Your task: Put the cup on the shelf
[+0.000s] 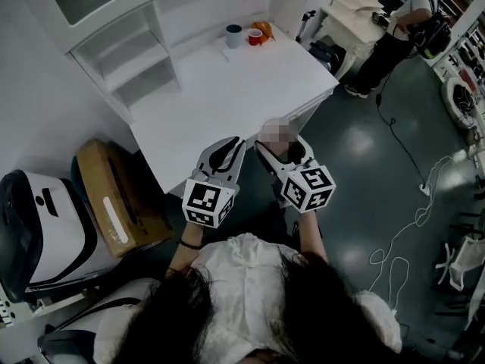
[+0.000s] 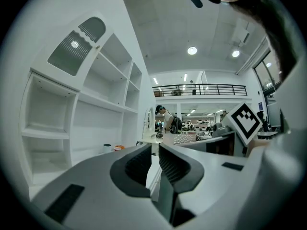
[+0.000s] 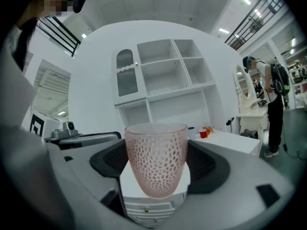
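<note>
1. The right gripper [image 3: 156,166] is clamped on the cup [image 3: 156,157], one jaw pressing each side of it.
2. The cup is a pink, see-through tumbler with a dimpled wall. It stands upright between the jaws with its open mouth on top.
3. In the head view the right gripper [image 1: 282,147] hangs over the near edge of the white desk [image 1: 250,82], so the cup is held in the air, well apart from the shelf [image 1: 129,59].
4. The left gripper [image 2: 154,153] has its jaws drawn almost together with only a thin slit between them, and nothing is held there. It sits just beside the right one.
5. At the far end of the desk stand a dark cup [image 1: 234,35] and a small red cup [image 1: 255,36], close together.
6. A cardboard box [image 1: 114,196] lies on the floor left of the desk.
</note>
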{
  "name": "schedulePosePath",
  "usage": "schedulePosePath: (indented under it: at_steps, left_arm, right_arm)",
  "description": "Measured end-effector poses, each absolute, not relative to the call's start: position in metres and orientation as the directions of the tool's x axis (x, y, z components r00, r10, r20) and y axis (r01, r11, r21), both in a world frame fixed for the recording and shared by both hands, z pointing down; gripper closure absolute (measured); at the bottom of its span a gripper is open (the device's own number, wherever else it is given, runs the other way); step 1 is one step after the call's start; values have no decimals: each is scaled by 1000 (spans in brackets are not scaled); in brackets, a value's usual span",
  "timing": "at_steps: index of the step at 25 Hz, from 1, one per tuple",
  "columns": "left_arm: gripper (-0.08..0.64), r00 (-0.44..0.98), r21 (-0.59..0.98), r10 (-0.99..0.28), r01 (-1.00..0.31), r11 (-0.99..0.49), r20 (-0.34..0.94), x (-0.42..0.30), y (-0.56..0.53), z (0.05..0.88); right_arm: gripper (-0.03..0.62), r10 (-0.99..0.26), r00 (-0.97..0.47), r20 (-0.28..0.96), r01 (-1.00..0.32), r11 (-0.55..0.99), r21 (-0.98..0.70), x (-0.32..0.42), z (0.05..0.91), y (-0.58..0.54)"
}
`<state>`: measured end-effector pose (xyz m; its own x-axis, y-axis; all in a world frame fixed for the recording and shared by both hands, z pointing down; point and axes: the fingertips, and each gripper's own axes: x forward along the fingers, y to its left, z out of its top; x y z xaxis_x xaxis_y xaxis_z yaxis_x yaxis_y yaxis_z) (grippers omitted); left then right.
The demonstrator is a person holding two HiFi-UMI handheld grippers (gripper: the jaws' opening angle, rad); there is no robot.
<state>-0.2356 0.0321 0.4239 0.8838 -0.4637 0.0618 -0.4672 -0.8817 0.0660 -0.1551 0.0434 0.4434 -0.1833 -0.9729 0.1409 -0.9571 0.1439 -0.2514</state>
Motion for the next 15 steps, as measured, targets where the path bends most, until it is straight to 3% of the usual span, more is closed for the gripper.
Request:
schedulePosePath:
  at_steps: [15]
  left_arm:
    - [502,815,86,-576,-579,-810,61,-101,-14,423]
  right_arm:
    - [245,-944,-290,156,-940,251,-232,-8,441,-3]
